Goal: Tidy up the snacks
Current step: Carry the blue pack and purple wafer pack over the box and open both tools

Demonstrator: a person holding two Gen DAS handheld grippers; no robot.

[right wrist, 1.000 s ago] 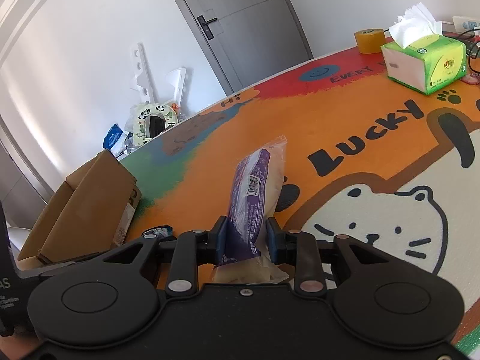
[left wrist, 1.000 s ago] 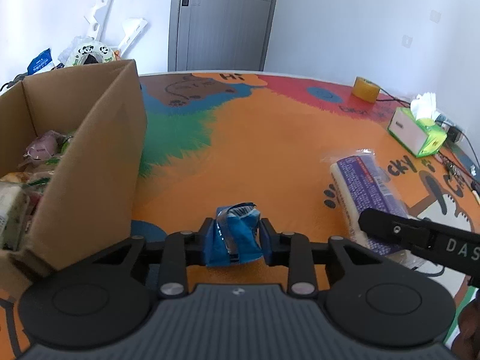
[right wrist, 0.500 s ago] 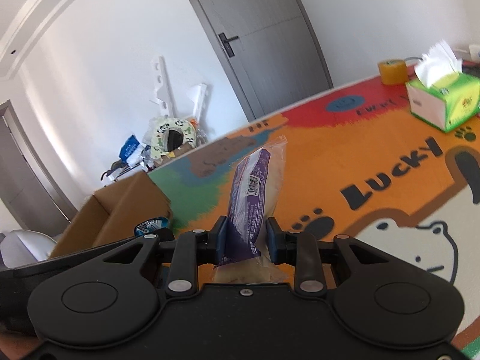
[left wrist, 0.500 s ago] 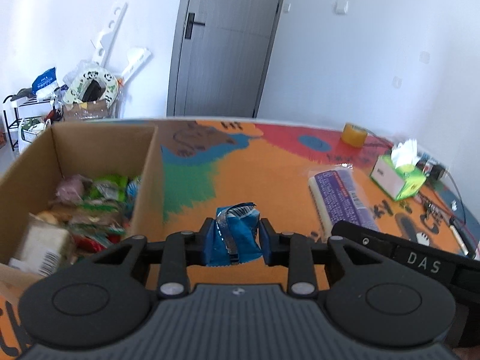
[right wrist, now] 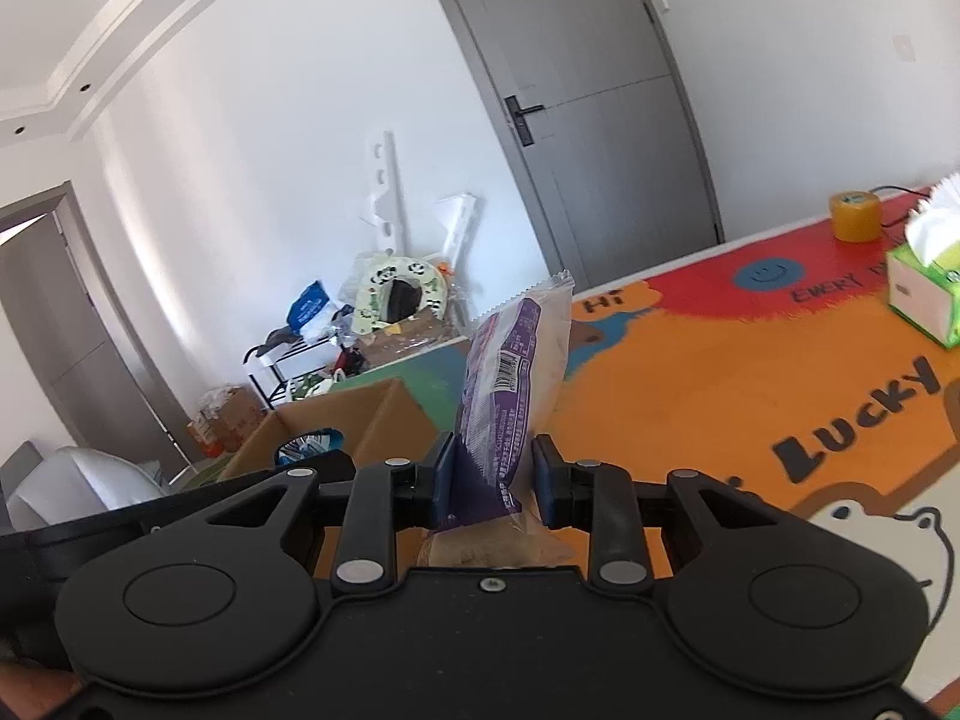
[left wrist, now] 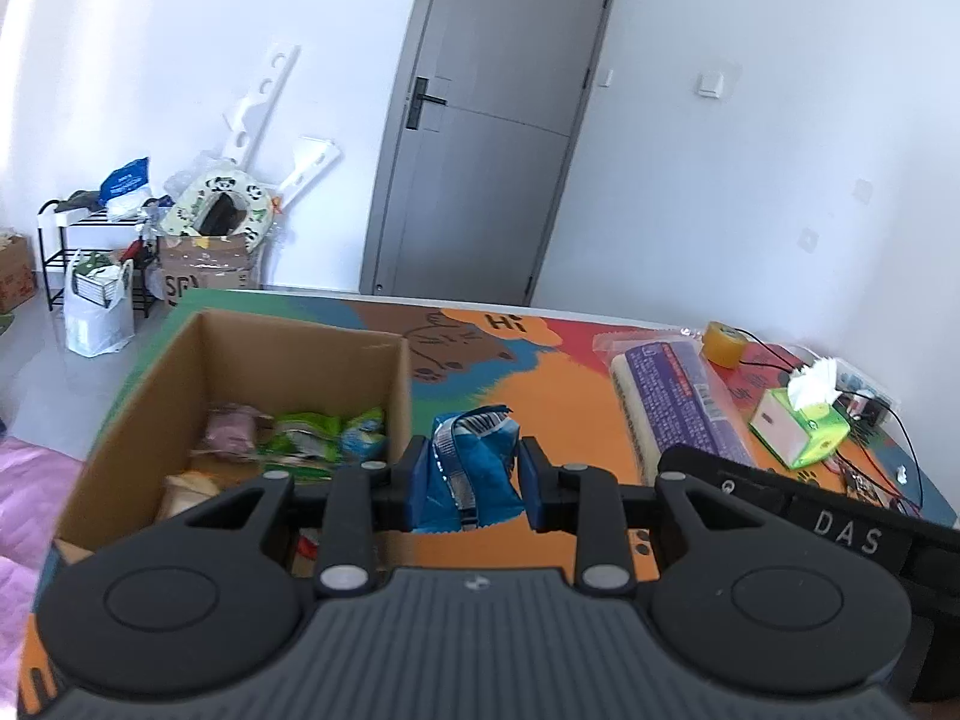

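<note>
My left gripper (left wrist: 471, 489) is shut on a small blue snack packet (left wrist: 468, 468), held in the air just right of the open cardboard box (left wrist: 396, 372). The box holds several snack packs (left wrist: 300, 435). My right gripper (right wrist: 489, 480) is shut on a long purple-and-clear bread pack (right wrist: 510, 384), lifted above the table. That pack (left wrist: 678, 402) and the right gripper's body show at the right of the left wrist view. The box (right wrist: 384, 414) lies to the left in the right wrist view.
A colourful cartoon mat (right wrist: 750, 372) covers the table. A green tissue box (left wrist: 804, 420) and a yellow tape roll (left wrist: 723, 343) stand at the far right, with cables beside them. Clutter, a rack and a grey door lie beyond the table.
Both grippers have risen well above the table with their packs. The left one now looks down into the box from higher up; the bread pack has left the mat.
</note>
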